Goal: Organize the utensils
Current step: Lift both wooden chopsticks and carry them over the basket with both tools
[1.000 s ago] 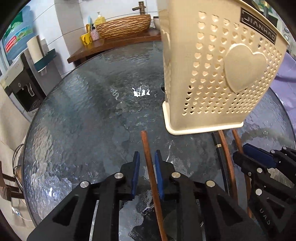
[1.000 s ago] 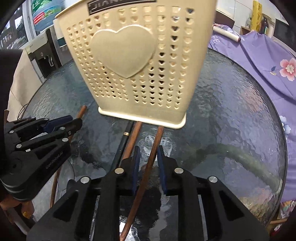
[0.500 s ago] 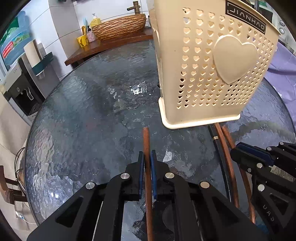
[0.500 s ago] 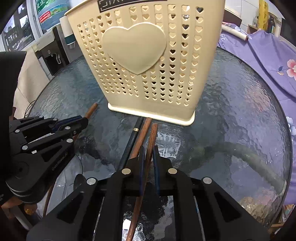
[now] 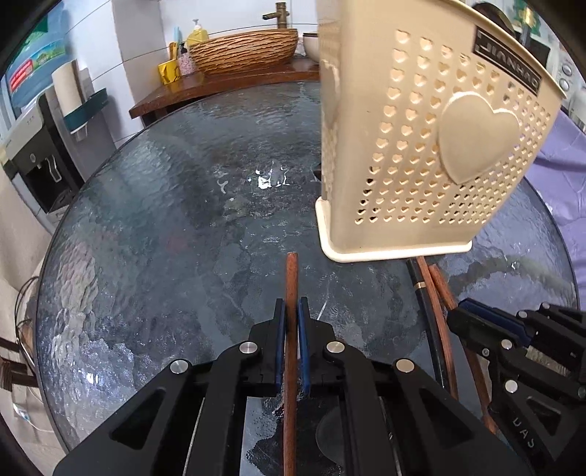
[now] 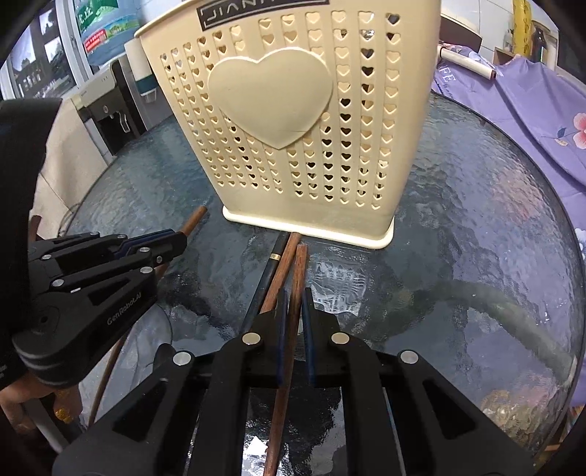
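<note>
— While the cream plastic holder (image 5: 421, 146) stands upright on the round tabletop (image 5: 164, 219), can you see anything inside it?

— No. Its walls are pierced with rows of small heart-shaped holes, with a large raised heart on the front and another on the side, but through the holes only light and dark show. Whether it holds anything I cannot tell.

— And the utensils?

— Chopsticks, all lying on the glass near the holder's base. The left gripper (image 5: 292, 315) has its blue-lined jaws pressed onto one reddish-brown wooden chopstick (image 5: 291, 278), whose blunt tip pokes out ahead of them, short of the holder's rim. The right gripper (image 6: 293, 304) pinches a second brown chopstick (image 6: 299, 267) the same way; its tip lies just before the holder's foot.

— Anything beside that one?

— Another brown chopstick (image 6: 284, 263) and a black chopstick (image 6: 273, 263) with a gold band lie close against it, their ends at or under the holder's base. None of these is gripped.

— What is the surface like?

— Dark textured glass, rippled and glossy, catching bright reflections. Each gripper is matte black with silver rivets.

— Other containers around?

— A ribbed, woven-looking brown basin (image 5: 243, 49) sits on a wooden counter (image 5: 219, 86) beyond the tabletop, under a brass tap, with a yellow soap bottle (image 5: 197, 34) beside it. Its inside is out of sight. Purple floral cloth (image 6: 531, 102) lies to the right.
</note>
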The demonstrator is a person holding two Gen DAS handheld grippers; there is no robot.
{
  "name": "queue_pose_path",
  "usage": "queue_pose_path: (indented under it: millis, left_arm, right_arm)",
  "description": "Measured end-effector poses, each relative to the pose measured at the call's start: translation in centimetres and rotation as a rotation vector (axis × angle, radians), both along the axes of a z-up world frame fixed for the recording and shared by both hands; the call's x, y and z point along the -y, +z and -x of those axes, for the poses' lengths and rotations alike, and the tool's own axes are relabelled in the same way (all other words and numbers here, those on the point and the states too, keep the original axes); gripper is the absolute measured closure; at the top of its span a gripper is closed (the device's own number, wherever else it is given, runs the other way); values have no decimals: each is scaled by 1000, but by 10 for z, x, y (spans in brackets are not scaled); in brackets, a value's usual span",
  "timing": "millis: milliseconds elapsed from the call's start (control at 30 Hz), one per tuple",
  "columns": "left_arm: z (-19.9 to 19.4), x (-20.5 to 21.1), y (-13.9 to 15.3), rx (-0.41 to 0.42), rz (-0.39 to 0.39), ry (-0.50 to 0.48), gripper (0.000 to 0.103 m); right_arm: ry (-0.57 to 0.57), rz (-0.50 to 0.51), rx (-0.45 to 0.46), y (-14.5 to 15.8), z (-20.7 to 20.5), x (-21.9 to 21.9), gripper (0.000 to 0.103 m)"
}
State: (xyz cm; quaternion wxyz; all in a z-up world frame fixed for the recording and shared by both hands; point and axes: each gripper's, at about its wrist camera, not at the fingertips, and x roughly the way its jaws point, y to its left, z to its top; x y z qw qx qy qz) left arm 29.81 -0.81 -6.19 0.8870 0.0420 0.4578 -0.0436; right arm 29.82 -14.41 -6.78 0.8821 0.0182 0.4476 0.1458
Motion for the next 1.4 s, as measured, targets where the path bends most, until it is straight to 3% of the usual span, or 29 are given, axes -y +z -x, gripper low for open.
queue_pose_path:
  millis: [167, 533, 900, 1400]
  left_arm:
    - [7, -8, 11, 36, 40, 11, 96]
    - [38, -27, 69, 176, 177, -13, 96]
    - [93, -25, 140, 361, 235, -69, 96]
    - [109, -19, 172, 441, 231, -105, 96]
  right_arm:
    - [15, -57, 62, 17, 10, 11, 95]
    - [81, -186, 211, 76, 39, 36, 95]
    - [168, -283, 319, 140, 72, 47, 95]
    - [217, -269, 373, 169, 85, 40, 95]
